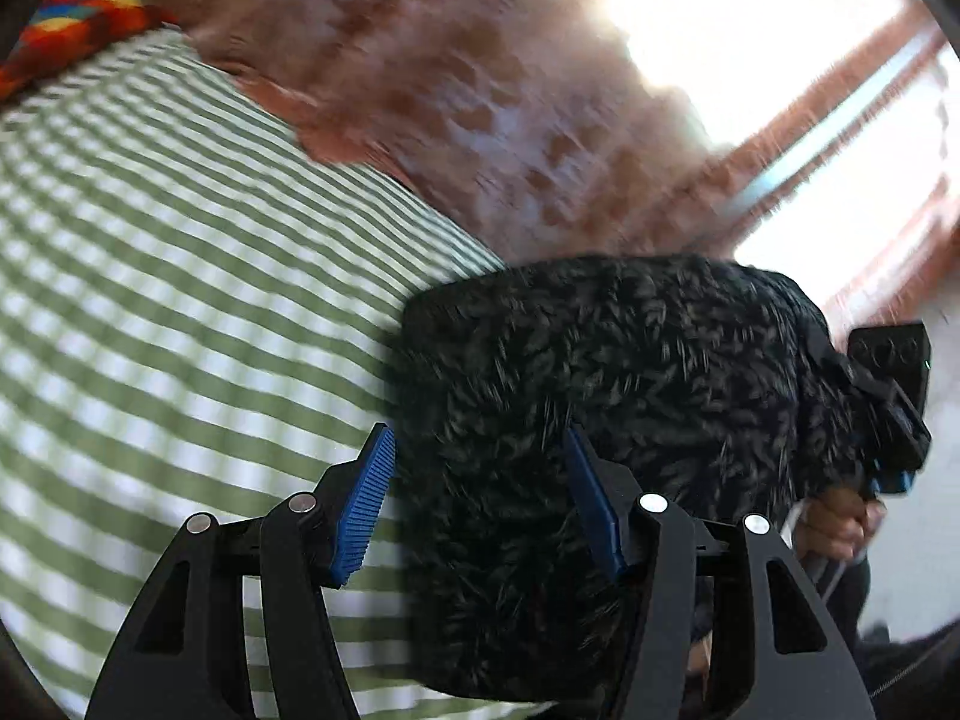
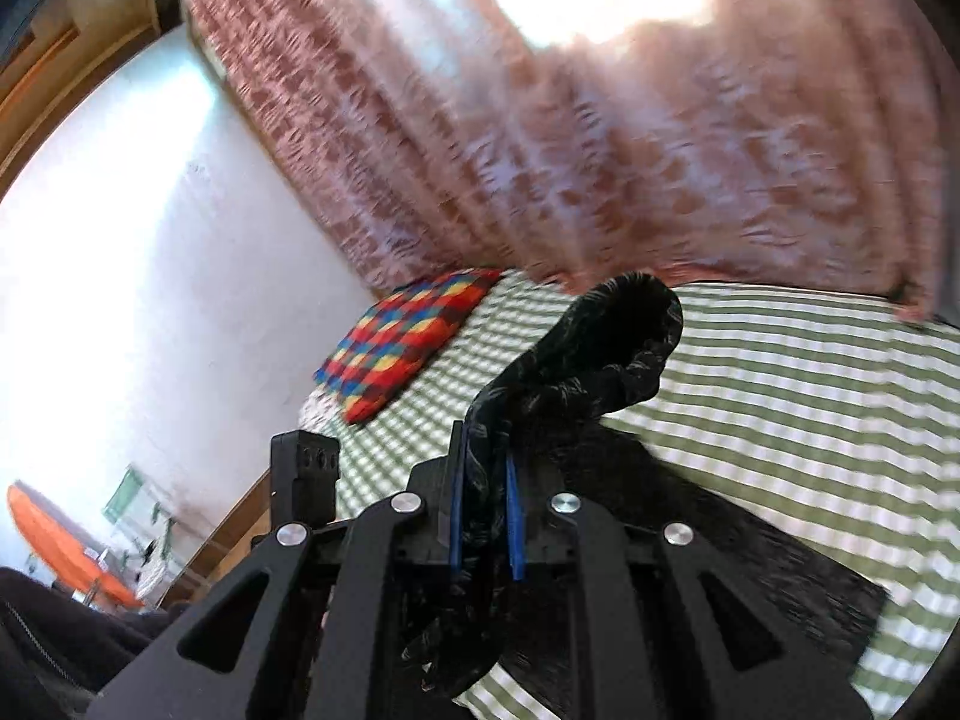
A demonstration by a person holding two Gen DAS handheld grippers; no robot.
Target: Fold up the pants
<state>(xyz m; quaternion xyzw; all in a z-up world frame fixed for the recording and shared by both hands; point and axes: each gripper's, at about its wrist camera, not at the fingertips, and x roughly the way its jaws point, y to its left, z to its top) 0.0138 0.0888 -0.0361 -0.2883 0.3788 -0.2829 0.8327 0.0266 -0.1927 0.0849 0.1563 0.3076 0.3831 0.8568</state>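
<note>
Here the right gripper (image 2: 485, 516) clamps the black pants (image 2: 576, 360) above the bed (image 2: 810, 396).
The left gripper (image 1: 477, 504) gapes wide at their left edge; open sheet stretches left.

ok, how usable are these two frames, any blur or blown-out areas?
Left wrist view: motion blur smears the curtain and the checked bedsheet; the window is blown out white; the black pants keep some texture. Right wrist view: the curtain is streaked, the wall overexposed, the colourful pillow fairly readable. Both show strong fisheye bending.
</note>
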